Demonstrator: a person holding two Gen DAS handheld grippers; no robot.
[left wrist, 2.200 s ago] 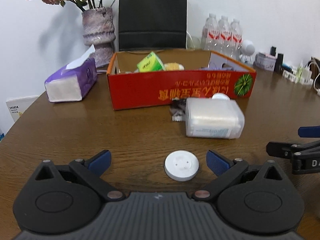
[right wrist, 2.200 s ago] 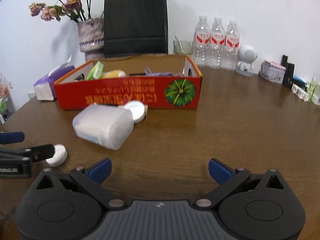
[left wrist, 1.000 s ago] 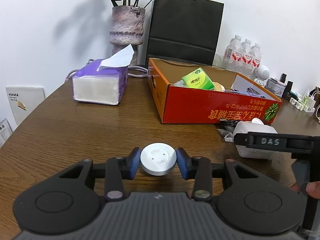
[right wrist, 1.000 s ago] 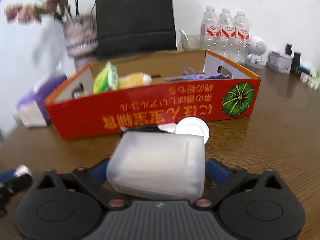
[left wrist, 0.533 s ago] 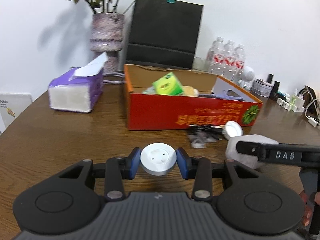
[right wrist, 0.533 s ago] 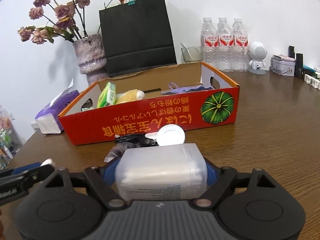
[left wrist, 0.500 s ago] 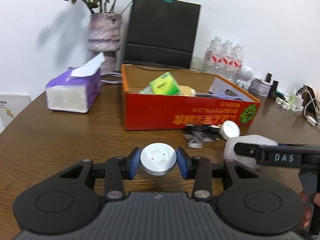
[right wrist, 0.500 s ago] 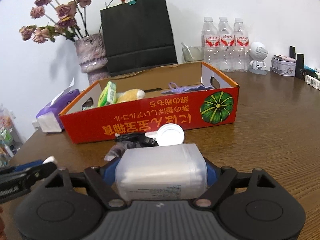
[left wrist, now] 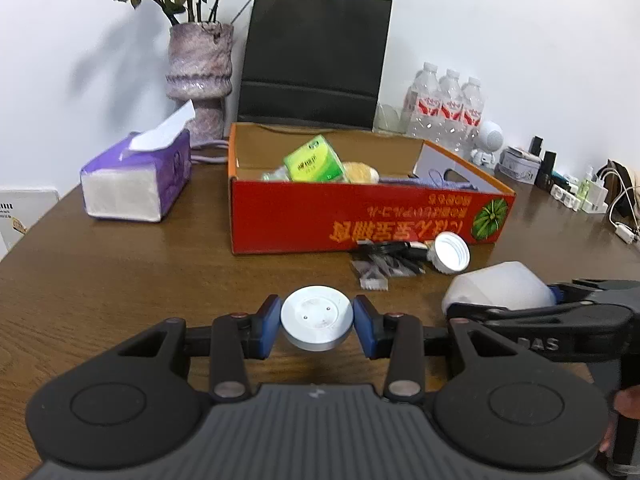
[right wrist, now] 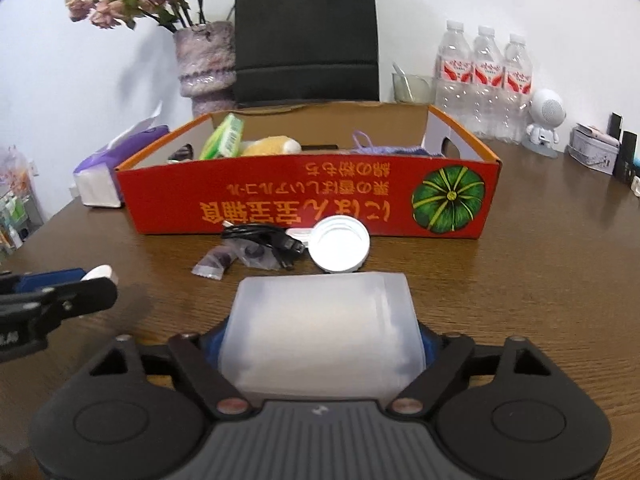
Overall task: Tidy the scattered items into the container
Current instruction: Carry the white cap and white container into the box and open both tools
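The left gripper (left wrist: 317,322) sits at the lower middle of the left wrist view, its blue-padded fingers (left wrist: 267,326) clamped on either side of a flat round white plastic disc (left wrist: 317,317) held above the brown wooden counter (left wrist: 120,272). At the right edge of that view the right gripper (left wrist: 560,320) appears side-on, closed around a translucent white plastic jar (left wrist: 496,286) lying on its side.

In the right wrist view the right gripper (right wrist: 322,344) fills the lower frame, and the jar (right wrist: 320,320) is squeezed between its fingers, hiding most of the blue pads. The left gripper (right wrist: 60,292) shows at the left edge with the disc's rim (right wrist: 98,273) peeking out.

Just beyond the jar, at centre frame, a white screw-on lid (right wrist: 340,244) lies on the counter, touching a coiled black cable (right wrist: 260,238) and near a small clear plastic packet (right wrist: 212,266).

Behind them stands the open red cardboard box with a green pumpkin print (right wrist: 304,200), holding a green packet (right wrist: 224,136), a yellow soft item (right wrist: 270,146) and a purple knitted piece (right wrist: 384,148).

Towards the upper frame, a purple tissue pack (left wrist: 136,178) lies left of the box, with a mottled purple vase of dried flowers (left wrist: 200,80), a black paper bag (left wrist: 314,60) and three water bottles (left wrist: 446,108) along the white wall.
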